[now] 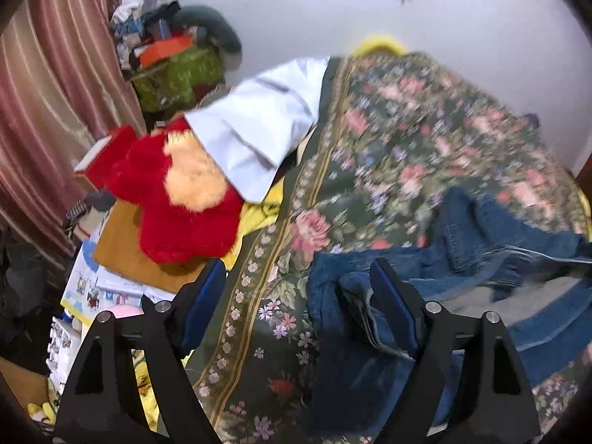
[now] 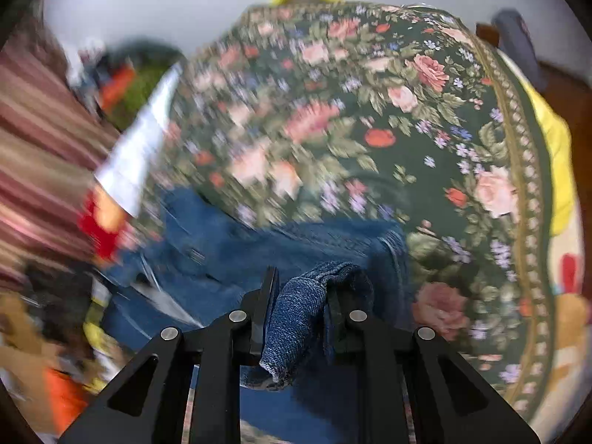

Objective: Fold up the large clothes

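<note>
A pair of blue jeans (image 1: 462, 288) lies crumpled on a dark green floral bedspread (image 1: 388, 140). In the left wrist view my left gripper (image 1: 299, 277) is open, with its blue-padded fingers (image 1: 396, 303) wide apart over the left edge of the jeans, holding nothing. In the right wrist view my right gripper (image 2: 299, 296) is shut on a bunched fold of the jeans (image 2: 296, 325), lifted above the rest of the denim (image 2: 229, 251). The right wrist view is blurred.
A red and cream plush toy (image 1: 185, 192) and a white cloth (image 1: 259, 122) lie at the bedspread's left edge. Boxes and papers (image 1: 103, 285) are stacked below them. A striped curtain (image 1: 48, 85) hangs at the left. A cluttered pile (image 1: 166, 48) stands by the wall.
</note>
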{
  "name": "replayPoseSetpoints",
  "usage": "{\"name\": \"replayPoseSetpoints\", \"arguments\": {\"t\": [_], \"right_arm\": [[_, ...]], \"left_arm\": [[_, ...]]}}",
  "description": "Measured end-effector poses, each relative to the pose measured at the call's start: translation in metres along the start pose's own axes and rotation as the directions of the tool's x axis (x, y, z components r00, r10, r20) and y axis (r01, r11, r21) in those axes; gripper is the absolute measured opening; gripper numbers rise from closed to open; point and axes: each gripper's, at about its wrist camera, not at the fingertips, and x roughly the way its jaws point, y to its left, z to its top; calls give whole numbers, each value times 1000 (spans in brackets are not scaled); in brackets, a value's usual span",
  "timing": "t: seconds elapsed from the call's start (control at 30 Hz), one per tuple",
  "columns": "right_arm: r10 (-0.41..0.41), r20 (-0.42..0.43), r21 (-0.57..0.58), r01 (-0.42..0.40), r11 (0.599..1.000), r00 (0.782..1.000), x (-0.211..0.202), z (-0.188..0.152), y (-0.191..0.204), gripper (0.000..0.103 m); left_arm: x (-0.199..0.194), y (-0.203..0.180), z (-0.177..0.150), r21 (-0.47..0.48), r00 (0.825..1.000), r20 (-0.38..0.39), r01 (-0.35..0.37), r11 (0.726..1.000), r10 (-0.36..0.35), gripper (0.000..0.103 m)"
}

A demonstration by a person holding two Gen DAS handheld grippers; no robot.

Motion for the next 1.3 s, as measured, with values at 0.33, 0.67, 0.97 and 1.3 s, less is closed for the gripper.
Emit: {"name": "replayPoseSetpoints", "arguments": {"t": [0.33,0.67,0.97,1.3], "right_arm": [[-171,27,-114,173,978,985,21,-29,17,17],[0,-29,0,0,1000,1000,19,-20,-9,17],[7,125,27,-11,1000,992,-49,16,-39,17],[-26,115,-143,43,989,993,-81,-47,-32,17]], "left_arm": [[-4,-77,-53,169,976,-122,197,966,-178,81],[72,-155,-77,292,979,-205,77,953,-16,81],[96,-153,-77,232,978,-209,37,972,13,83],[76,-125,-58,126,965,-249,123,984,-88,78]]}}
